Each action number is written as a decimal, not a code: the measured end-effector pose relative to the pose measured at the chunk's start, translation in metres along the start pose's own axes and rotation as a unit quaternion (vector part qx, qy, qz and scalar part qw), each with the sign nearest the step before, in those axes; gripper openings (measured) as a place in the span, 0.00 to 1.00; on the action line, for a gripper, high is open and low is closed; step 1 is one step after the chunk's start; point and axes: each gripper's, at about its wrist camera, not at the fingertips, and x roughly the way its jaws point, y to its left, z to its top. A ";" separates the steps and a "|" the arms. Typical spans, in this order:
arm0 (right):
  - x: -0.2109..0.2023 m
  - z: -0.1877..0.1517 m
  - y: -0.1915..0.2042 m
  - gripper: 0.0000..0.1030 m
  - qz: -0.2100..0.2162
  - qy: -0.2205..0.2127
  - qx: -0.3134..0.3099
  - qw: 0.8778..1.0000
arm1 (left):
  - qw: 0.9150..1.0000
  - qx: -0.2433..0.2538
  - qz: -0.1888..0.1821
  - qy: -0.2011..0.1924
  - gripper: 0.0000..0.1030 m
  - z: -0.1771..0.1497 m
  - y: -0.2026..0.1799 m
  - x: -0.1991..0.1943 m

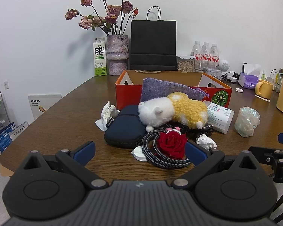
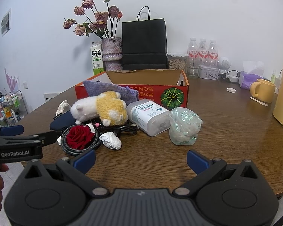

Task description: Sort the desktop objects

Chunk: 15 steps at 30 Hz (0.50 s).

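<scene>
Cardboard box stands open, purple knitted pouch draped over its rim.

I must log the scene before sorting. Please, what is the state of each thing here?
Left tool: open, holding nothing.
Right tool: open, holding nothing.
Cardboard box: open on top.
Plush toy: lying on its side.
Braided cable: coiled.
White tissue: crumpled.
</scene>
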 end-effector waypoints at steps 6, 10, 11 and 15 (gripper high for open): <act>0.002 -0.002 0.000 1.00 0.000 0.000 0.000 1.000 | 1.000 0.000 0.000 0.000 1.00 0.000 0.000 0.000; 0.002 -0.002 0.000 1.00 0.000 0.000 0.000 1.000 | 1.000 0.000 0.000 0.000 1.00 0.000 0.000 0.000; 0.002 -0.002 0.000 1.00 0.000 0.000 0.000 1.000 | 1.000 0.000 0.000 -0.001 1.00 0.000 0.000 0.000; 0.003 -0.002 0.000 1.00 0.002 0.000 0.000 1.000 | 1.000 0.000 0.000 -0.001 1.00 0.000 0.000 -0.001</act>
